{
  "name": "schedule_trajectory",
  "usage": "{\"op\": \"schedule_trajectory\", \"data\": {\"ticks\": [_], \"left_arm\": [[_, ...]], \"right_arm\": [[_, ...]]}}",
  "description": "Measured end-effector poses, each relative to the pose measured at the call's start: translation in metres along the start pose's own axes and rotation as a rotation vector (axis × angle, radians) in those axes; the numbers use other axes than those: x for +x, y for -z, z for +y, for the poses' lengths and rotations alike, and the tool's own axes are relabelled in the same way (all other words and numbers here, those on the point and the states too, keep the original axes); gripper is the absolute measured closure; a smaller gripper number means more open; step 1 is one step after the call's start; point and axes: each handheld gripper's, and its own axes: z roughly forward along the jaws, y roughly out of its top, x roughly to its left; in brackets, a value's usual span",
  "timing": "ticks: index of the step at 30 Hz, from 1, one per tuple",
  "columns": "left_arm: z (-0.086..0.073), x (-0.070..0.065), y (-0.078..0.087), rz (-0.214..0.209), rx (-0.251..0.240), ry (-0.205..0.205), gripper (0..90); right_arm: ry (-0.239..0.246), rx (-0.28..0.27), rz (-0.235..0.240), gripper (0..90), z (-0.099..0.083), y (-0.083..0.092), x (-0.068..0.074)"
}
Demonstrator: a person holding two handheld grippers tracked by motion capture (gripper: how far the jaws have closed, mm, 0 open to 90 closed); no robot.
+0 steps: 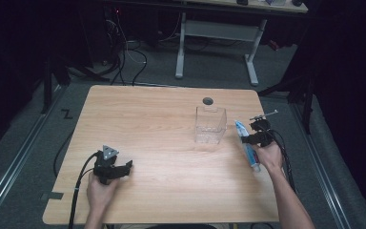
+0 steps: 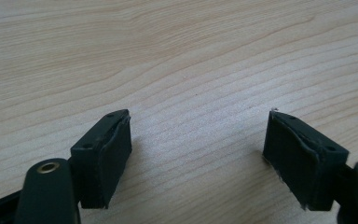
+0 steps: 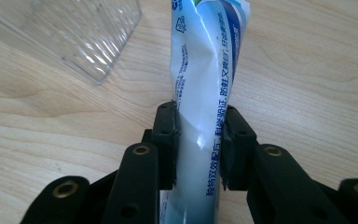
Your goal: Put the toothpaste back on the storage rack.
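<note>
1. The left gripper (image 1: 124, 168) rests on the counter (image 1: 162, 143), fingers (image 2: 103, 158) released; leave it parked
2. Aim for the clear box (image 1: 210, 125) mid-counter
3. The right gripper (image 3: 199, 144) is clenched on the toothpaste tube (image 3: 207, 84) lying near the right edge; lift it level, without squeezing harder

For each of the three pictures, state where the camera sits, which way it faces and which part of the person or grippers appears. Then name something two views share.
High view: above the person's side, facing forward and down on the wooden table; both forearms, left gripper and right gripper show.
Left gripper view: rides the left gripper, facing bare tabletop between its open jaws.
Right gripper view: rides the right gripper, facing along the toothpaste tube it clamps.
Shared: tube and clear plastic box appear in high and right gripper views.
</note>
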Motion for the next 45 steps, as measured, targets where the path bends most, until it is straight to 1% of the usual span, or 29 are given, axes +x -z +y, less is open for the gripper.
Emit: {"op": "schedule_trajectory", "data": {"ticks": [8,12,15,19,24,26,27,32,39,42,45], "left_arm": [[0.000,0.000,0.000,0.003,0.000,-0.002,23.7],[0.000,0.000,0.000,0.003,0.000,-0.002,23.7],[0.000,0.000,0.000,0.004,0.002,-0.004,23.7],[0.000,-0.001,0.000,0.005,0.003,-0.006,23.7],[0.000,-0.001,0.000,0.006,0.004,-0.007,23.7],[0.000,-0.001,0.000,0.007,0.004,-0.007,23.7],[0.000,-0.001,0.000,0.007,0.004,-0.008,23.7],[0.000,-0.001,0.000,0.007,0.004,-0.008,23.7],[0.000,-0.001,0.000,0.007,0.004,-0.008,23.7],[0.000,-0.001,0.000,0.007,0.004,-0.008,23.7],[0.000,-0.001,0.000,0.007,0.004,-0.008,23.7]], "right_arm": [[0.019,-0.082,0.023,71.4,-0.006,0.020,0.003],[0.036,-0.098,0.035,71.3,-0.009,0.025,0.007],[0.050,-0.109,0.034,71.4,-0.011,0.028,0.010],[0.056,-0.140,0.048,71.4,-0.013,0.034,0.013],[0.088,-0.182,0.054,71.4,-0.016,0.045,0.021],[0.097,-0.189,0.057,71.3,-0.017,0.048,0.023],[0.108,-0.197,0.059,71.4,-0.017,0.049,0.024],[0.113,-0.213,0.076,71.5,-0.016,0.053,0.029],[0.131,-0.251,0.106,71.6,-0.013,0.061,0.038],[0.144,-0.268,0.104,71.7,-0.011,0.066,0.043],[0.154,-0.290,0.115,71.7,-0.007,0.070,0.047]]}}
